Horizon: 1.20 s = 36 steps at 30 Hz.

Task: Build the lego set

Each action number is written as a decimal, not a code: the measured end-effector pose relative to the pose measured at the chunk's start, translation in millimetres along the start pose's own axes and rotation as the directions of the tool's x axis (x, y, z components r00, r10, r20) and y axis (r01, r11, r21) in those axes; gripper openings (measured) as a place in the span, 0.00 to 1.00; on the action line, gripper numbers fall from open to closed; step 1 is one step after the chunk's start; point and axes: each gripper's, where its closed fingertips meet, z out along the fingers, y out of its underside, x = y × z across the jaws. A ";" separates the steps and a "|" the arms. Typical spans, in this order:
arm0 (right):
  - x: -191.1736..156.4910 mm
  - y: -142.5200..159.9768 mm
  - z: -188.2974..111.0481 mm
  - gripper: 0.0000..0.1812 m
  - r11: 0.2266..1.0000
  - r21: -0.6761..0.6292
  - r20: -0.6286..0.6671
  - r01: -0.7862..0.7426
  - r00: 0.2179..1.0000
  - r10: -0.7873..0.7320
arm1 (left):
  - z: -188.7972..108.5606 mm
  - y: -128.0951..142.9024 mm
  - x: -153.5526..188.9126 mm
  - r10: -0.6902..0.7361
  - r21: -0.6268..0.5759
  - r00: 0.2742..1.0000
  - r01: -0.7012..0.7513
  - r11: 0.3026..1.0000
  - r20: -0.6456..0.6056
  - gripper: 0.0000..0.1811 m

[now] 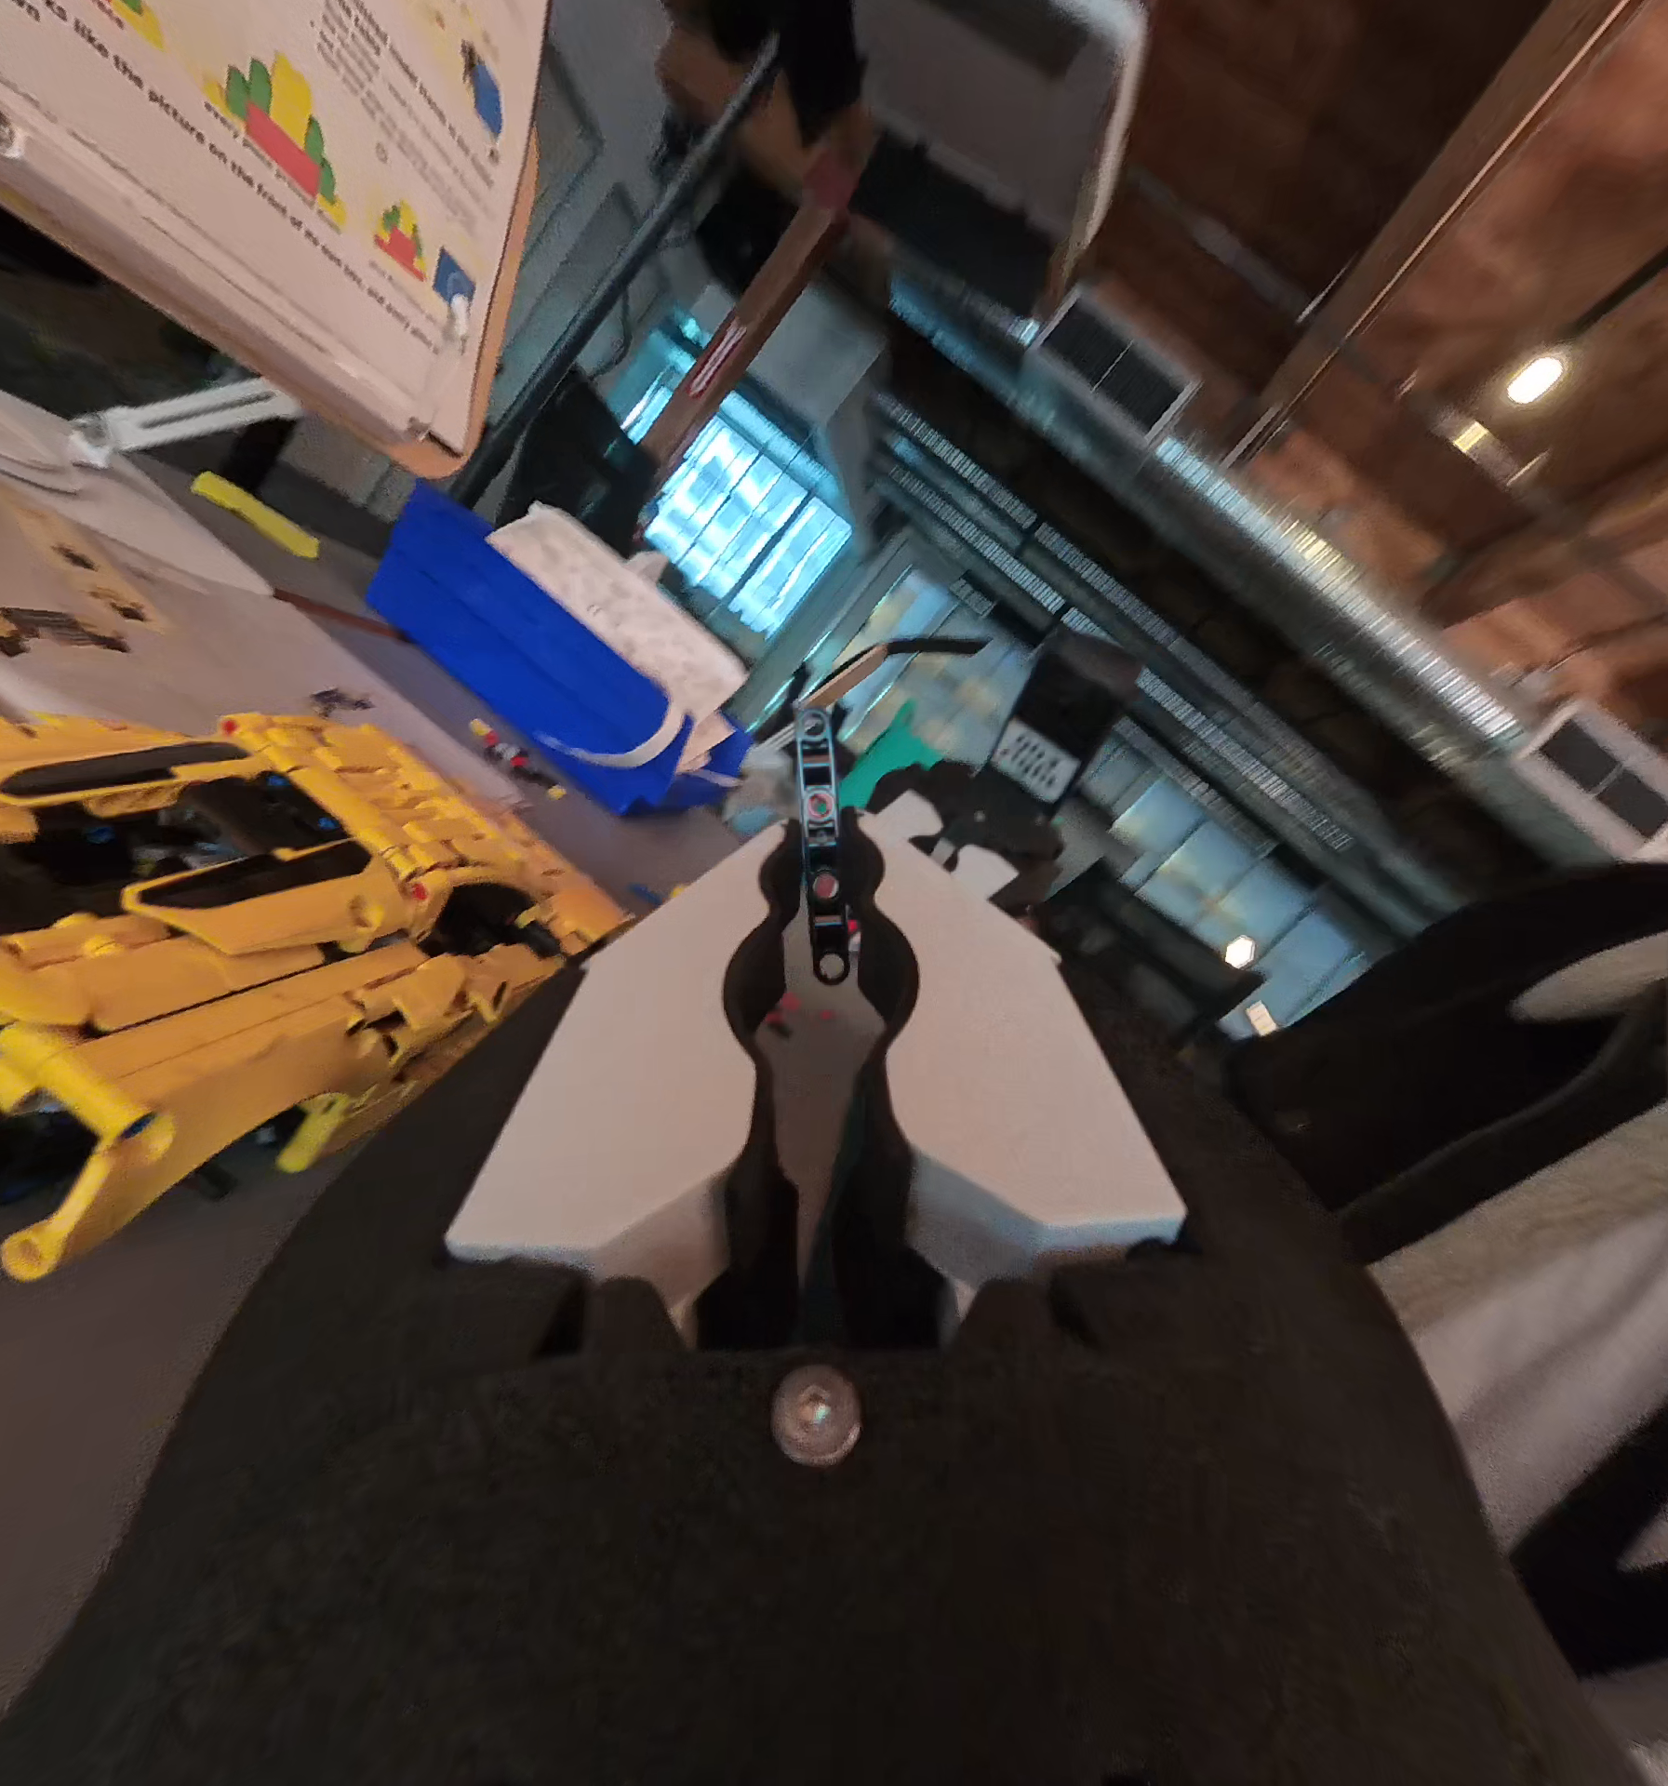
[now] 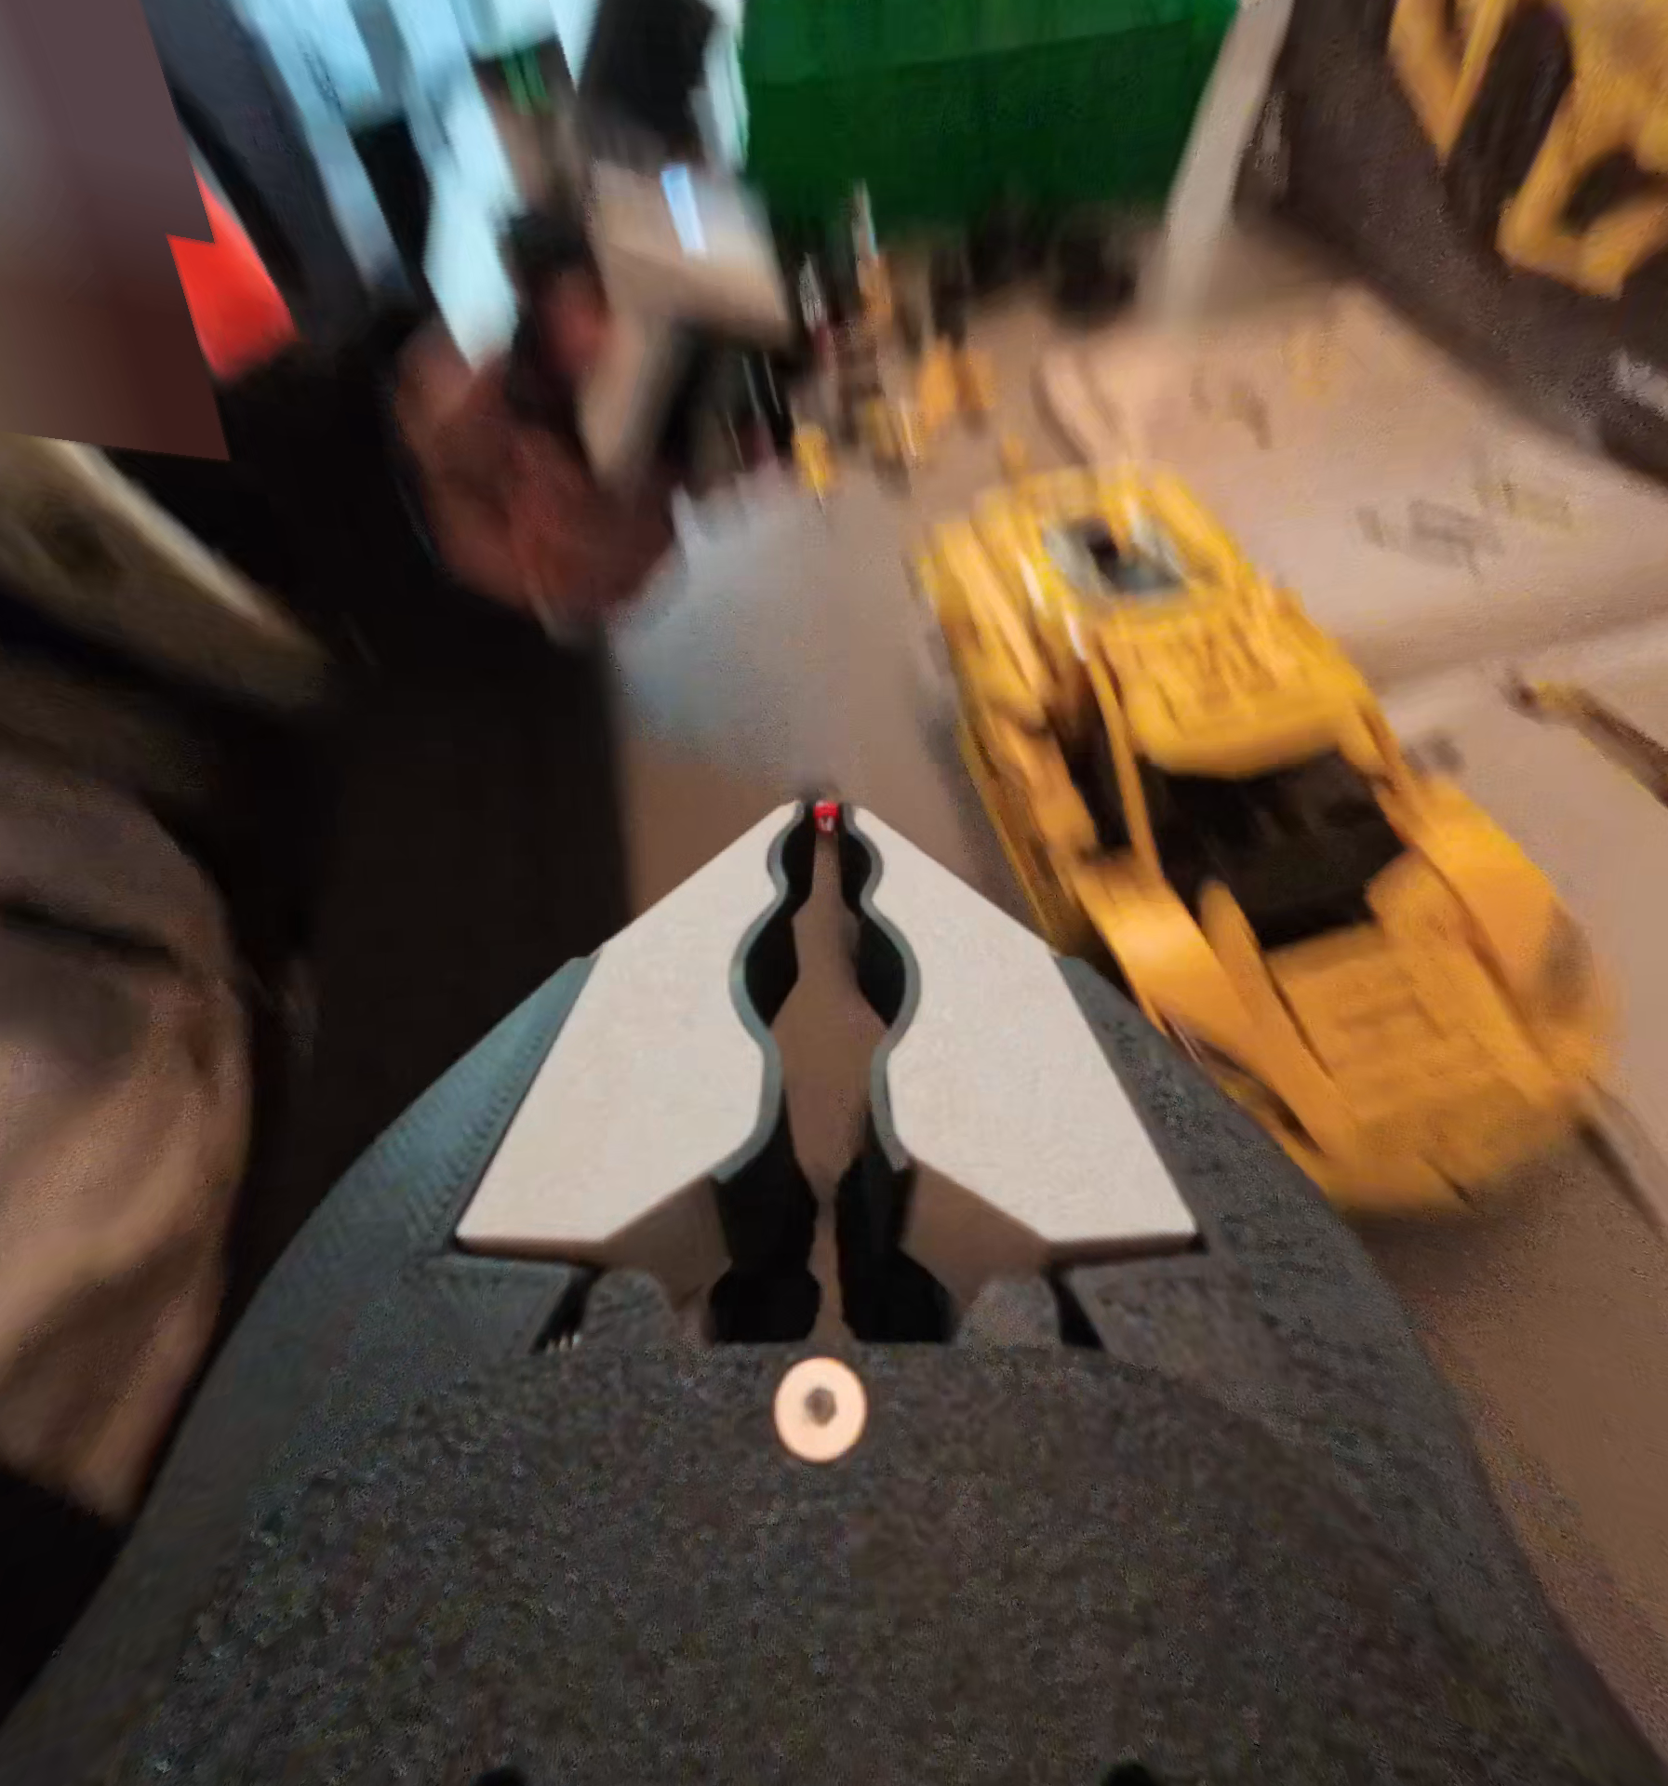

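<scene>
Closest to the left wrist lens, the left gripper (image 1: 825, 850) has its white-faced fingers pinched together on a thin black lego beam (image 1: 822, 850), a strip with round holes that stands up past the fingertips. This gripper is lifted off the table and tilted, so the beam shows against the room's windows. Closest to the right wrist lens, the right gripper (image 2: 825, 821) is nearly closed, its tips nipping a tiny red lego pin (image 2: 825, 817). That view is heavily blurred.

Down on the grey table (image 1: 85, 1450), left of the left gripper, sits the yellow lego car (image 1: 230, 928), largely built, with dark openings in its bodywork. In the right wrist view the same car (image 2: 1245, 850) lies ahead and to the right of the fingers. Beyond the car lie white instruction sheets (image 1: 134, 619), small loose pieces (image 1: 511, 754) and a blue bin (image 1: 540, 657) with a white bag in it. A printed cardboard box (image 1: 259, 193) hangs over the upper left.
</scene>
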 end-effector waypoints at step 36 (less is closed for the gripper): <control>-17.9 -98.6 86.5 0.02 0.726 0.481 0.347 -0.492 0.867 0.358 | -9.5 -25.3 16.5 0.082 0.156 0.996 -0.077 0.985 -0.025 0.04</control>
